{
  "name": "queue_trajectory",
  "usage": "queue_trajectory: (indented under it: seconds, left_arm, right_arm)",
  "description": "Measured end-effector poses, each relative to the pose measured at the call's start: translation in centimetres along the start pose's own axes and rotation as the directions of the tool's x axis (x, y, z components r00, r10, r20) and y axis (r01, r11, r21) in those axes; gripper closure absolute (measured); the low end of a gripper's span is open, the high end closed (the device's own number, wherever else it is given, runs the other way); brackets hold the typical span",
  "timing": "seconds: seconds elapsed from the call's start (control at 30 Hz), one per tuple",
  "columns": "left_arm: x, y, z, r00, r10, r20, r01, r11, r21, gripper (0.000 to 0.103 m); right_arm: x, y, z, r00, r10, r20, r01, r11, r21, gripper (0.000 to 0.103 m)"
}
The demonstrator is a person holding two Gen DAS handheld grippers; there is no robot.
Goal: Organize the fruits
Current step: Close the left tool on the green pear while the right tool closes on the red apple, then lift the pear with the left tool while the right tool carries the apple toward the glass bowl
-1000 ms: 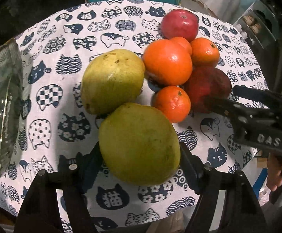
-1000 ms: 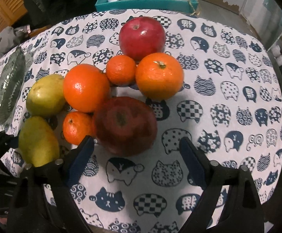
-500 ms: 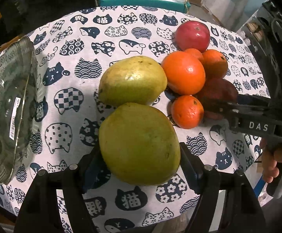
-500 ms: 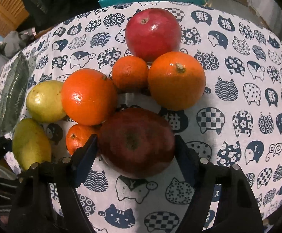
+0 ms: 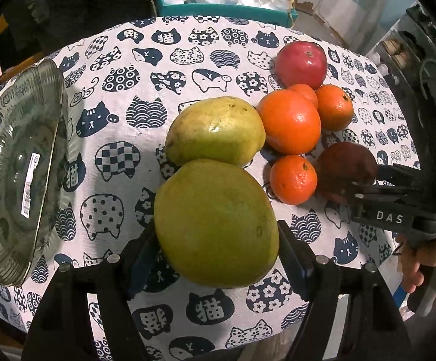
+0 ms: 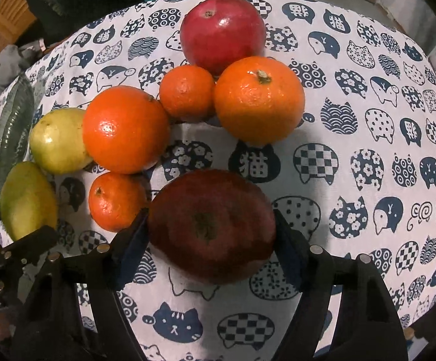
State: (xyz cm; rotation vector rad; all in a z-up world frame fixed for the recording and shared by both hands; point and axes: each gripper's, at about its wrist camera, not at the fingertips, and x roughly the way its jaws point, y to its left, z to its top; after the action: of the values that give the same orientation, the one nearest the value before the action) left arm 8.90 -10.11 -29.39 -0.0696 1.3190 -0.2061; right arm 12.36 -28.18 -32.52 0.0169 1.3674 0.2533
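Two pieces of fruit were already gripped. The left tongs held the near green pear across its width, both pads pressed against its flanks, with its long axis running roughly away from the camera. The right tongs had just closed in from a wider spread and their pads now pressed both sides of the dark red apple, stem end facing up. In the left wrist view the same apple showed at the tip of the right tongs, slightly apart from the cluster.

On the cat-print cloth of the counter, the rest lay bunched together: a second green pear touching the held one on its far side, a large orange beside it, a small mandarin nearer, another orange and a bright red apple at the far end.

The glass plate sat at the left edge of the counter, well apart from the fruit. Judging by the layout, it seemed the likely destination. It lay to the left of both tongs, much nearer the left hand, so the pear had the short, clear path, while the apple would have to cross over the cluster.
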Motion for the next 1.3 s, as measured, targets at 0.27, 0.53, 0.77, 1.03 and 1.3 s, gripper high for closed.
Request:
queue_trajectory:
  seconds: [0.27, 0.53, 0.77, 1.03, 1.3]
  left_arm:
    - [-1.2, 0.0, 0.1, 0.999, 0.005, 0.036, -0.006, 1.0, 0.002, 0.027]
    - [-3.6, -0.5, 0.3, 0.994, 0.018, 0.112, -0.021, 0.999, 0.031, 0.027]
    - [-5.7, -0.6, 0.1, 0.987, 0.024, 0.156, -0.032, 0.998, 0.05, 0.028]
    - [-9.5, -0.5, 0.2, 0.967, 0.04, 0.251, -0.058, 0.996, 0.065, 0.028]
    - [-12.8, -0.2, 0.2, 0.945, 0.052, 0.324, -0.078, 0.995, 0.067, 0.028]
  right_arm:
    - [-0.3, 1.0, -0.2, 0.998, -0.048, 0.044, 0.048, 0.999, -0.013, 0.027]
    - [-3.7, 1.2, -0.9, 0.985, -0.099, 0.144, 0.101, 0.995, -0.008, 0.027]
    - [-7.5, 1.4, -1.5, 0.964, -0.135, 0.23, 0.137, 0.99, 0.007, 0.027]
    - [-11.1, 3.1, -1.2, 0.931, -0.15, 0.333, 0.162, 0.987, -0.009, 0.027]
    - [-15.3, 4.7, -1.4, 0.892, -0.131, 0.432, 0.156, 0.988, -0.022, 0.027]
